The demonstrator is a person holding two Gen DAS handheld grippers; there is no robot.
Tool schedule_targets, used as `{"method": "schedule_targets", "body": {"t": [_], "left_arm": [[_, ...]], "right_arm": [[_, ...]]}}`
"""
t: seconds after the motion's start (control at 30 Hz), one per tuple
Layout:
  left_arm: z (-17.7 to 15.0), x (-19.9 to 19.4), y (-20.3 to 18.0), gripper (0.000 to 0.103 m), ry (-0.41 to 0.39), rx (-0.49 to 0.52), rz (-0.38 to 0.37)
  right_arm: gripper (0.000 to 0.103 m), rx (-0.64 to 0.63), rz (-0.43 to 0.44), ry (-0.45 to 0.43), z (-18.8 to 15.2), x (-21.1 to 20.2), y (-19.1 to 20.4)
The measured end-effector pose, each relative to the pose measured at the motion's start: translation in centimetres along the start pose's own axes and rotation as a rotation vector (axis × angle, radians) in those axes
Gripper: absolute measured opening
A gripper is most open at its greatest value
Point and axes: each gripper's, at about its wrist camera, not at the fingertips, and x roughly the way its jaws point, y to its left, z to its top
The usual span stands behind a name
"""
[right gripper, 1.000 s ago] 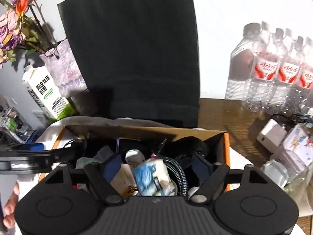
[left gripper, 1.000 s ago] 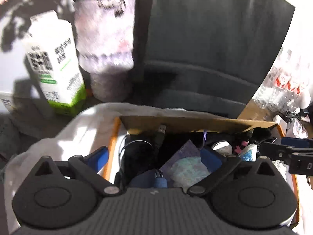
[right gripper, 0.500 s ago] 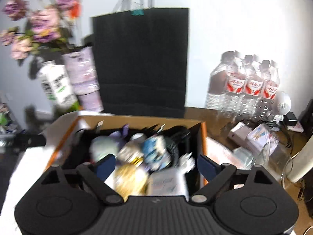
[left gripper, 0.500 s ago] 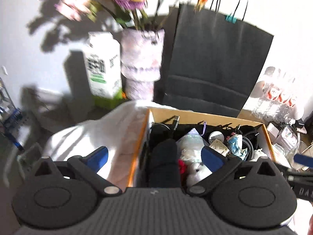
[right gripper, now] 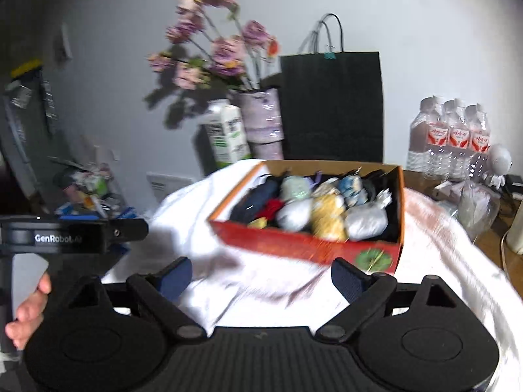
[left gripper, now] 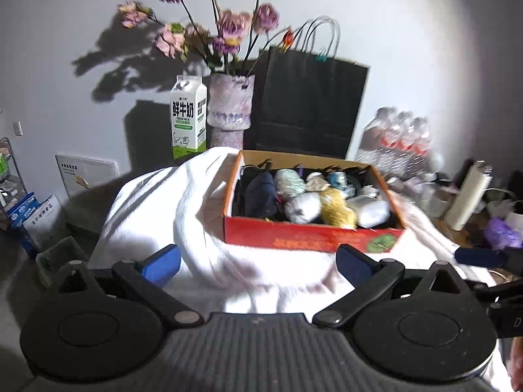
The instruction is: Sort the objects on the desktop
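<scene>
From the left wrist view, I see my left gripper (left gripper: pixel 258 263) with its fingers wide apart and nothing between them. The red box (left gripper: pixel 312 233) sits on the white cloth (left gripper: pixel 163 202), already full of small objects packed close together. From the right wrist view, my right gripper (right gripper: pixel 260 276) is also spread open and empty, near the box front. I judge the sorting nearly finished; loose things on the worktop (right gripper: pixel 421 176) at right, beside the water bottles (right gripper: pixel 452 137), may remain
</scene>
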Motion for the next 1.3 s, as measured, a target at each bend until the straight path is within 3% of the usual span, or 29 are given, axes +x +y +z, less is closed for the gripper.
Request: {"method": "schedule_targets", "body": {"t": [0.17,0.27,0.33,0.4,0.53,0.67,0.77,0.9,1.07,1.3], "left_arm": [[-5.7,-3.8,0.1,0.103,-0.059,0.049,-0.029],[-9.4,-5.1,0.6,0.103,-0.098,0.062,-0.017],[-11.9,-5.6,1.0,0.103,-0.133,0.057,-0.01],[-13.9,-5.0,0.9,0.103,-0.181,0.052,0.024],[-16.1,-1.2,-0.7,0.103,-0.217,0.129,0.098],[-16.3,3.9,-1.5,0.103,-0.157,0.158,0.159],[-16.1,7.7,-1.7,0.103,-0.084,0.157,0.141],[-15.7,11.4,-2.1,0.103,0.015,0.124,0.046],[-15.2,12.9,-2.4,0.103,0.018,0.115,0.031],[-14.8,13.9,-1.7,0.103,0.049,0.031,0.003]], "right_arm": [[0.094,0.023,0.028,-0.02,-5.4,-3.6,1.0],[0.094,0.021,-0.024,-0.074,-8.8,-5.7,1.6],[0.103,0.026,-0.056,-0.119,-11.4,-6.6,1.8],[0.103,0.03,-0.062,-0.162,-14.0,-6.4,1.4],[0.103,0.098,-0.12,-0.138,-15.9,-2.6,-0.2],[0.103,0.072,-0.233,-0.139,-16.0,1.4,-1.3],[0.103,0.05,-0.269,-0.103,-15.8,4.2,-1.7],[0.103,0.026,-0.32,-0.083,-15.2,7.5,-2.6],[0.103,0.015,-0.353,0.059,-14.9,11.2,-4.0],[0.103,-0.002,-0.342,0.031,-15.1,11.1,-4.1]]}}
